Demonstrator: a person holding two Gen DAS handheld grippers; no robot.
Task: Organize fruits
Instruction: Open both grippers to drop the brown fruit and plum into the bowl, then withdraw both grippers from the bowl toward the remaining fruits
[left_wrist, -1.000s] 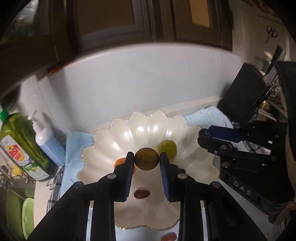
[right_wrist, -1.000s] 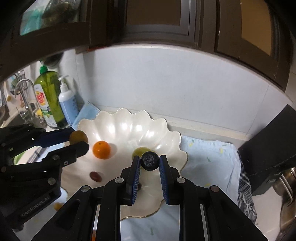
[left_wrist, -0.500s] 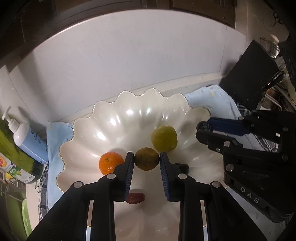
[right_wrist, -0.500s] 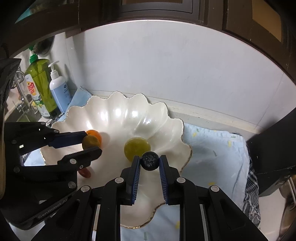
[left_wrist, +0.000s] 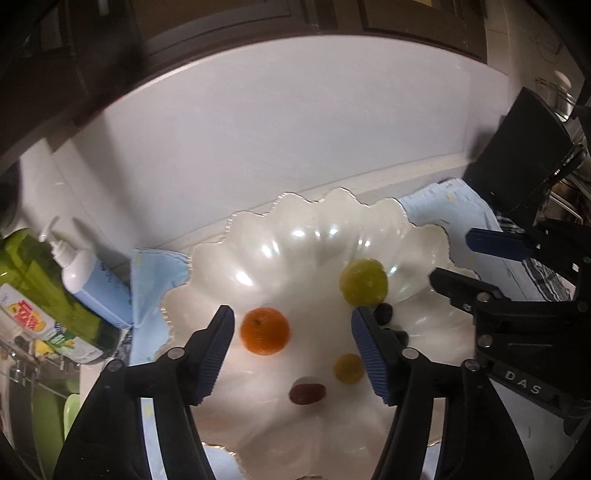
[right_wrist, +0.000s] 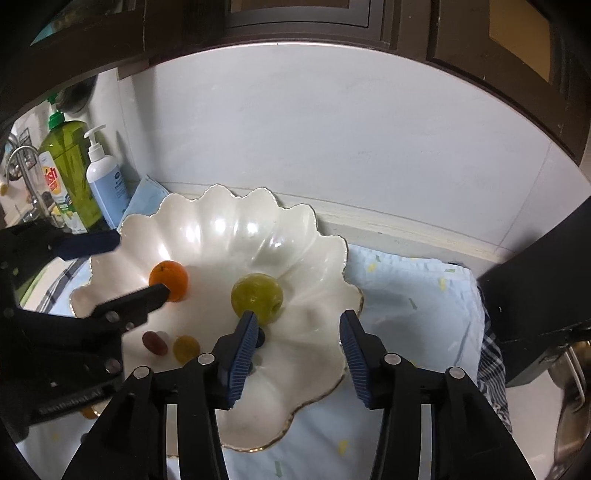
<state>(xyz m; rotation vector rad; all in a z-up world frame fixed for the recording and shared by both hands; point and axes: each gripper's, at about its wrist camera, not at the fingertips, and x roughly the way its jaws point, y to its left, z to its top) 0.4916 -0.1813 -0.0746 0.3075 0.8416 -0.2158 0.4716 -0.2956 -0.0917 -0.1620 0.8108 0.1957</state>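
A white tiled wall runs under dark cabinets, and a pale blue cloth (left_wrist: 454, 210) covers the counter. From the left wrist view, a scalloped white bowl (left_wrist: 295, 229) sits on that cloth, with a green dish-soap bottle (left_wrist: 40, 295) and a pump bottle (left_wrist: 88, 280) off to its left. The left gripper (left_wrist: 291, 345) hangs over the bowl with its jaws spread wide and nothing between them. In the bowl lie an orange (left_wrist: 265, 331), a green fruit (left_wrist: 364, 281), a small yellow fruit (left_wrist: 348, 367), a dark red one (left_wrist: 307, 393), and a dark berry (left_wrist: 384, 313) half hidden behind the right finger. The right gripper (left_wrist: 469, 266) stands at the bowl's right edge.

From the right wrist view, the same bowl (right_wrist: 325, 258) shows its gilt rim, and the right gripper (right_wrist: 297, 347) is likewise wide apart and empty. The green fruit (right_wrist: 257, 297) rests just ahead of its left finger, the orange (right_wrist: 169, 279) further left beside the left gripper (right_wrist: 140, 266), and the yellow fruit (right_wrist: 186, 347) and red one (right_wrist: 154, 341) sit near the front. The dark berry barely peeks out behind the finger.

To my eye these are light, round, smooth-skinned things that would roll on the glossy glaze. The little ones look soft, so I'd pinch them gently across the widest part. The orange seems firmer. The bowl looks fragile.
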